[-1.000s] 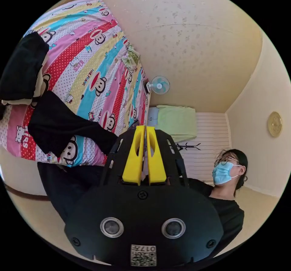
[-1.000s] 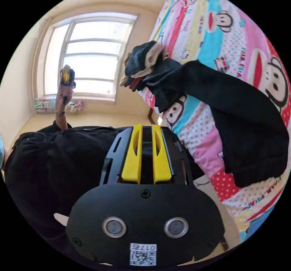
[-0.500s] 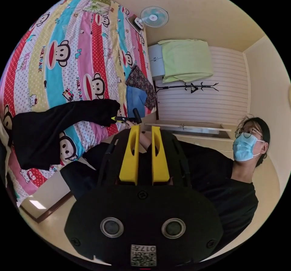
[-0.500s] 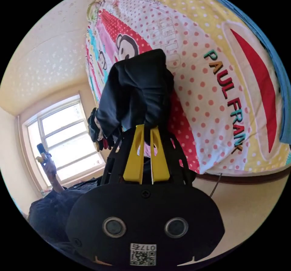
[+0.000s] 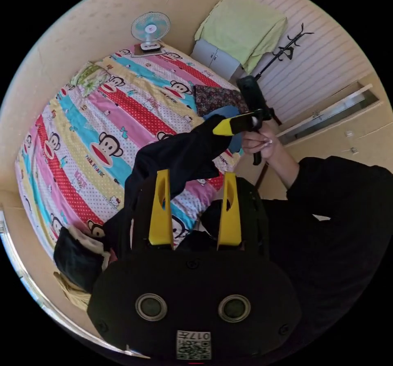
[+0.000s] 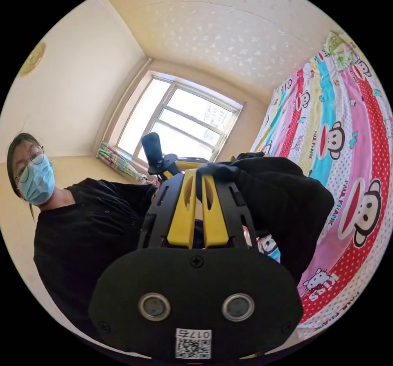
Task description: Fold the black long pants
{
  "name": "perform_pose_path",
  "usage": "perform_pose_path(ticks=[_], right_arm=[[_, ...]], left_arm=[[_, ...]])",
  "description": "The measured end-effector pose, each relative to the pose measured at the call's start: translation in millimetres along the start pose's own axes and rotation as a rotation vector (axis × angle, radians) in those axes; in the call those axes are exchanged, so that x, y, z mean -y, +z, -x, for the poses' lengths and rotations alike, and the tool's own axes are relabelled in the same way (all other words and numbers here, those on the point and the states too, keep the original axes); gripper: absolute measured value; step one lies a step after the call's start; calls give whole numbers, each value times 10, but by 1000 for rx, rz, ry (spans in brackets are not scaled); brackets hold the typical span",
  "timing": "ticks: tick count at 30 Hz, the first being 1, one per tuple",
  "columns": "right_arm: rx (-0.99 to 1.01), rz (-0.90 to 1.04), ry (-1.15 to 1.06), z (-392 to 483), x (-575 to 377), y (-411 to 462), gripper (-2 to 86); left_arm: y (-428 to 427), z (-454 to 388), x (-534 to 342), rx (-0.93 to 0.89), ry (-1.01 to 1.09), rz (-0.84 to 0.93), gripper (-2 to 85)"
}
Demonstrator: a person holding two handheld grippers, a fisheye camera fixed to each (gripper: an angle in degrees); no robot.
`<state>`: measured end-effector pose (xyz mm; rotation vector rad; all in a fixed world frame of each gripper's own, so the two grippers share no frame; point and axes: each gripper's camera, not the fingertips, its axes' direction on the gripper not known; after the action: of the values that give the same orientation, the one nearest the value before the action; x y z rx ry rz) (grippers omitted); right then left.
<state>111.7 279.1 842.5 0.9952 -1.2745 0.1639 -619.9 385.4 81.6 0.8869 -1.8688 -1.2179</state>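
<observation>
The right gripper point(image 6: 198, 177) was clamped on one end of the pants point(image 5: 180, 157), lifted off the bed point(image 5: 82, 136), the rest trailing down to it. The left gripper point(image 5: 194, 177) hung wide open, holding nothing. I reckoned it should catch the matching corner before any fold.

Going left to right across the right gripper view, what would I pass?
Person → window → right gripper pinching the black pants → patterned bedsheet.
</observation>
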Motion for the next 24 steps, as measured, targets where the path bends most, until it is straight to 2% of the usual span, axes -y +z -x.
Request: perform_pose_path(ticks=[3,6,8,10,12,14,17,18,19,21,22,24], right_arm=[[76,26,-63,336,207,385,15],[-32,57,-120,683,265,620,18],[-87,37,-177,907,175,612,21],[-68,-6,-298,1165,-113,547,22],[-39,-45,-392,1308,-426,476,22],[-98,-123,-441,1398,-816,407,26],[-388,-283,-458,1427,-1624,443,47],[-556,-315,-480,1415,-1952,564,63],[-724,-334,-485,1400,-2243,738,85],[-914,-317,-555,1377,-2577,1095,122],[-981,-295,-573,1349,-2680,1332,152],[-980,-275,-569,1303,-2683,1646,187]], left_arm=[[-15,-154,-40,100,34,-26,133],[-469,-156,-262,227,-90,-231,39],[-774,1,-389,49,-128,-331,34],[-1108,248,-510,-205,-145,-422,28],[-1315,319,-586,-282,-140,-470,22],[-1518,281,-642,-300,-111,-513,14],[-1885,213,-728,-374,-64,-602,-1],[-2052,189,-766,-396,-51,-633,-4],[-2236,141,-812,-401,-16,-660,-5],[-2524,45,-881,-393,41,-691,-6],[-2712,-8,-931,-393,61,-714,-7],[-2971,-61,-1011,-406,72,-757,-7]])
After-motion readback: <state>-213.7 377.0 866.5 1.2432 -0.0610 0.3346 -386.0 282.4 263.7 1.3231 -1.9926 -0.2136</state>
